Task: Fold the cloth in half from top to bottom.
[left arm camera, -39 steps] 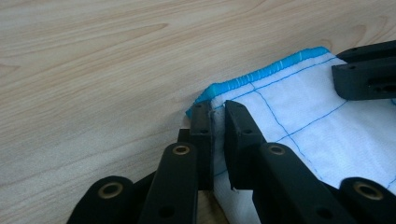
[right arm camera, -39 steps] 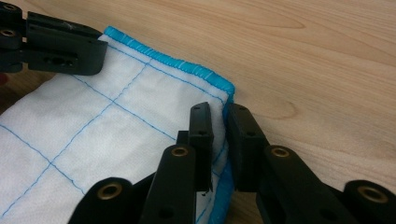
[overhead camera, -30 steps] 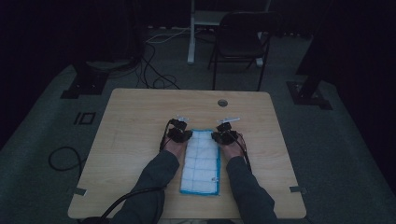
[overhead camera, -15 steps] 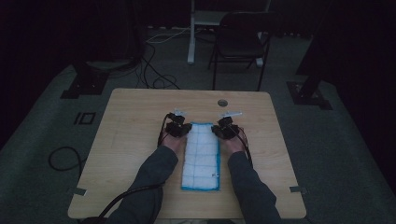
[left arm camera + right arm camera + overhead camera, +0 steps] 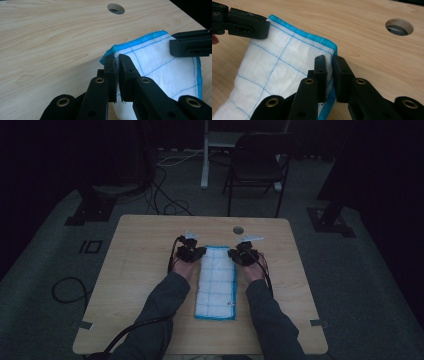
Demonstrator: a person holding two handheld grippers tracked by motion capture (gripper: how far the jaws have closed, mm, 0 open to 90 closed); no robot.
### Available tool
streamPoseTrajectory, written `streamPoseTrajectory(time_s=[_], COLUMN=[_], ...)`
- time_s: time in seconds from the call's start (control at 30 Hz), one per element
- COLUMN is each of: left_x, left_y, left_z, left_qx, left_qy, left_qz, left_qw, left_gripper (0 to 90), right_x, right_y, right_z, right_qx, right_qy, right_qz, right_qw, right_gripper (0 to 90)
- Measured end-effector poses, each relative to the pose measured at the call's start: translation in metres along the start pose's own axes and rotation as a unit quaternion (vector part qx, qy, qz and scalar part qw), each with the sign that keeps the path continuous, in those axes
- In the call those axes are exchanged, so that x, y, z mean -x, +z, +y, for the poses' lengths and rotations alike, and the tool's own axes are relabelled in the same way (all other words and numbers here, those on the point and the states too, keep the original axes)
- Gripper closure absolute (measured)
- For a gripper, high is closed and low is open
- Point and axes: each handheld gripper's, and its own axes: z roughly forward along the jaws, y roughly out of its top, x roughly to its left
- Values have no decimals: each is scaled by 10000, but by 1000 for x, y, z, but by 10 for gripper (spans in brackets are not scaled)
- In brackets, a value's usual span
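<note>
The left tool (image 5: 190,253) is closed on the far left corner of the white cloth (image 5: 216,282) with the blue edge, and its jaws pinch the fabric tightly. The cloth lies along the middle of the wooden desk (image 5: 135,270), with its far end lifted a little between both hands. The right tool (image 5: 243,255) is closed on the far right corner in the same way.
</note>
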Motion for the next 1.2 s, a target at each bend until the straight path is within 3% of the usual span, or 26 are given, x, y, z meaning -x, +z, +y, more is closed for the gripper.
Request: streamPoseTrajectory(time_s=[0.17,0.57,0.7,1.2], left_x=[0,9,13,16], left_y=[-4,-20,-24,-38], left_z=[3,10,10,2], left_qx=[24,242,284,499], left_qy=[-122,148,358,329], left_qz=[-61,-75,-24,-77], left_qw=[9999,9996,9990,9982], left_gripper=[857,855,849,853], right_x=[-2,-3,-4,-12], right_y=[-5,-19,-23,-38], right_z=[2,8,8,5], right_qx=[89,271,337,533], right_qy=[-35,-127,-170,-339], right_qz=[-4,-8,9,57], right_qw=[10000,9996,9993,9980], right_gripper=[829,830,829,830])
